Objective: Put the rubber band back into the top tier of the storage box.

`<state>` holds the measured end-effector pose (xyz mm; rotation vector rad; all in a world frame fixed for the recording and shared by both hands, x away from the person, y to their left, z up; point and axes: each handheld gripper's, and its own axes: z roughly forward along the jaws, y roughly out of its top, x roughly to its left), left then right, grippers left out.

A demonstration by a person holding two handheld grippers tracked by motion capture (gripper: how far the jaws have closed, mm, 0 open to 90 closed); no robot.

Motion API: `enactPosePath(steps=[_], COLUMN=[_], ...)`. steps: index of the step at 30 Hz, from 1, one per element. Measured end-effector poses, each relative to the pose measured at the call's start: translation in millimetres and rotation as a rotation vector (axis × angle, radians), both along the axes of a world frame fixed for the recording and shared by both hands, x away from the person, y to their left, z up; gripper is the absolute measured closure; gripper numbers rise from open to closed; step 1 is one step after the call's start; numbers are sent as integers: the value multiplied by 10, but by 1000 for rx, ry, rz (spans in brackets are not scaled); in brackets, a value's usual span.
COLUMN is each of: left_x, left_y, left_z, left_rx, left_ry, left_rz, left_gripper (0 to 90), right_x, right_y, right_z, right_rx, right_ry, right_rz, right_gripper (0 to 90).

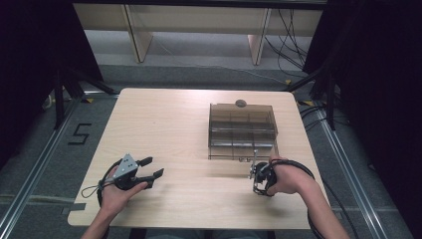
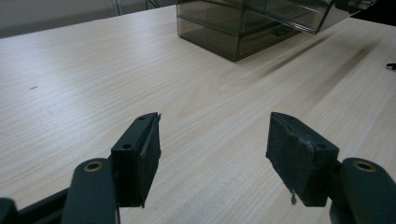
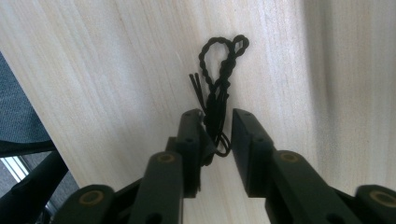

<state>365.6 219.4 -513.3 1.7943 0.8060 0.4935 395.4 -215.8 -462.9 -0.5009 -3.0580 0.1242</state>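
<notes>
We see the right gripper [image 3: 217, 133] near the right front of the tabletop [image 1: 174, 124], pointing down at a black twisted cord [image 3: 219, 79] lying flat on the wood. Its jaws are part-way closed, one on each side of the cord's bundled lower end. The left jaw looks to be touching the strands and a thin gap shows at the right jaw, so we can't call it a firm clamp yet. The cord's looped end sticks out beyond the jaw tips, along with two loose tails.

In the high view the right gripper [image 1: 259, 179] sits just in front of a smoky clear plastic drawer box [image 1: 242, 130] standing on the far right half of the tabletop, with a small round dark object [image 1: 241, 103] on its top.

The left gripper [image 1: 144, 172] rests at the near left, well apart from the box, jaws wide apart with bare wood between them.
</notes>
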Motion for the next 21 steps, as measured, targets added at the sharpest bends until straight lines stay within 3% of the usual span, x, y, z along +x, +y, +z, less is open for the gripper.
enactPosePath(steps=[8,10,12,13,15,17,18,21], left_x=[2,1,0,-1,0,-1,-2,-4], left_y=[2,3,1,0,-1,-3,-2,-3], left_z=[-3,1,0,0,-1,-2,-1,-2], left_rx=[-4,2,0,0,-2,-6,-4,-5], left_ry=[-2,1,0,0,-1,-3,-1,-4], left_rz=[-3,-2,0,0,-1,-1,-1,1], left_gripper=[345,345,345,345,346,346,346,346], right_x=[13,22,7,14,14,-7,-11,-11], right_y=[1,-2,4,5,1,10,13,1], right_z=[-49,-47,-19,-9,0,32,45,61], right_rx=[-10,4,-15,-19,0,-11,-21,15], right_ry=[5,7,15,13,19,25,5,26], right_rz=[-10,7,-20,-6,1,-27,-20,-12], right_gripper=[866,872,876,876,877,877,877,877])
